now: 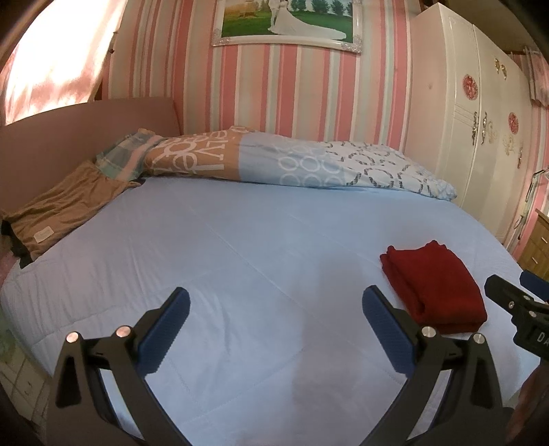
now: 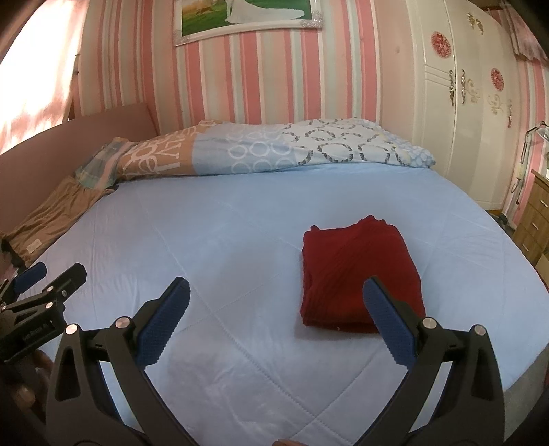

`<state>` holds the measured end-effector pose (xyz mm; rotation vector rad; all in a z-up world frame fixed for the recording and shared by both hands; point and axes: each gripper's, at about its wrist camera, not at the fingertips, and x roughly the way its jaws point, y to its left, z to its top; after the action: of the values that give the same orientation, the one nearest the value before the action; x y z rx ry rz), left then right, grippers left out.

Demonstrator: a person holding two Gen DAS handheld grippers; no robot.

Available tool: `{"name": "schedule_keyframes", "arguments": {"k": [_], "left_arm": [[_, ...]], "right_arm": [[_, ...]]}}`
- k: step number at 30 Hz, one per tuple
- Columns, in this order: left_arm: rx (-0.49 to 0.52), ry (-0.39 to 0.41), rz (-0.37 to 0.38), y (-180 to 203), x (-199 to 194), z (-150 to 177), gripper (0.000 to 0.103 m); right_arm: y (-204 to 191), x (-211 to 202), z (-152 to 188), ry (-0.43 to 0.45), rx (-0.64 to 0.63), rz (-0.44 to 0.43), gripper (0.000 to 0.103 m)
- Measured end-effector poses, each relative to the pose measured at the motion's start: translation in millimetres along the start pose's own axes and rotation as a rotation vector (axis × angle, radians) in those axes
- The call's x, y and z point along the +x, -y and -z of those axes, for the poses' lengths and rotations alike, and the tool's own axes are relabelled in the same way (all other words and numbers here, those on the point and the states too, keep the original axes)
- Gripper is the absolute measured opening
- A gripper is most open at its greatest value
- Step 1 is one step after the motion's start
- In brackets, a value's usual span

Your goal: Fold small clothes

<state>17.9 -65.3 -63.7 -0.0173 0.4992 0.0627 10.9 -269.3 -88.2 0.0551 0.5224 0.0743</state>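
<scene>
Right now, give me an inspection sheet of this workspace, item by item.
Surface: light blue quilted bed cover, smooth, a few creases.
Job's things: red garment folded into a neat rectangle, lying flat on the cover toward the right side.
Clutter: brown garment lying at the left edge; patterned duvet bunched along the wall.
Grippers: left tool open, holding nothing, above bare cover; right tool open, holding nothing, its right finger in front of the red garment's near corner.
Cables: nothing seen.
Surroundings: pink striped wall, framed picture, white wardrobe, wooden drawers at right.
</scene>
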Motion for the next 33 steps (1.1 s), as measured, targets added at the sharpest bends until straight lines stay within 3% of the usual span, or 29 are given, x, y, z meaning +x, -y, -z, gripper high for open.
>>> {"name": "schedule_keyframes", "arguments": {"k": [22,33], "left_arm": [[-0.017,0.027,-0.04,-4,-3,3,0.101],[-0.032,-0.002,-0.017,-10,1,-1,0.101]], "right_arm": [[-3,5,1,-0.007,-0.004,-0.002,0.1],[-4,5,1,-0.007,-0.004,-0.001,0.1]]}}
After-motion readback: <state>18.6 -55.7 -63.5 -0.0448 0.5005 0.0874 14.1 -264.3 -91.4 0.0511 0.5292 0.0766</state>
